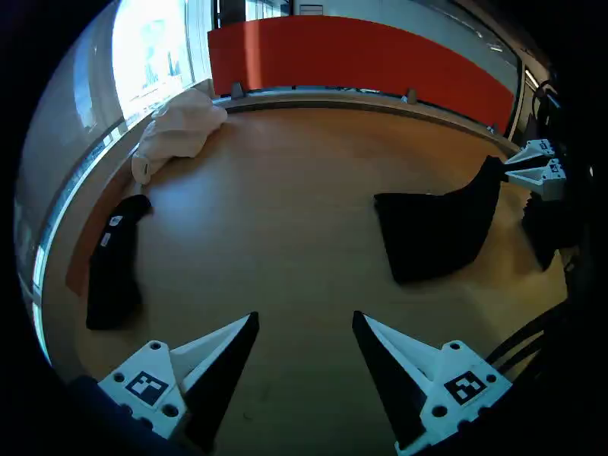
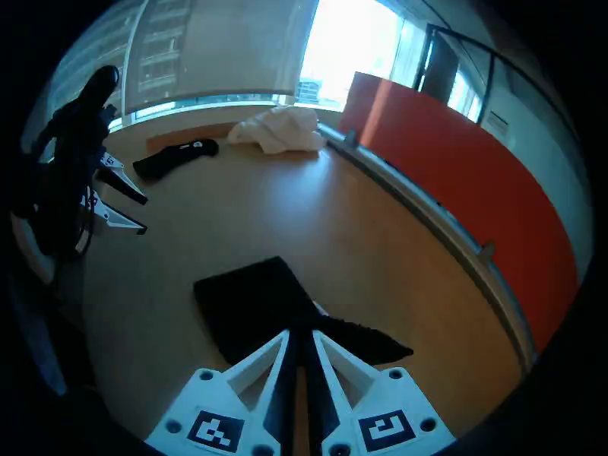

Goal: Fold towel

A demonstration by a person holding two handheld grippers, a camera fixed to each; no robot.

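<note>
A black towel (image 1: 429, 232) lies on the wooden table (image 1: 289, 205), at the right in the left gripper view. One of its corners is raised off the table, pinched by my right gripper (image 1: 508, 171). In the right gripper view, the right gripper (image 2: 302, 334) is shut on that corner, and the rest of the towel (image 2: 243, 304) spreads flat just beyond its fingers. My left gripper (image 1: 305, 315) hangs open over bare table, well left of the towel, with nothing between its fingers. It also appears as the left gripper (image 2: 144, 215), held by a dark hand.
A crumpled white cloth (image 1: 178, 129) (image 2: 277, 129) lies at the far table edge by the window. A long black bundle (image 1: 110, 266) (image 2: 175, 158) rests near the left edge. A red panel (image 1: 365, 57) (image 2: 471, 197) stands behind a grey rail.
</note>
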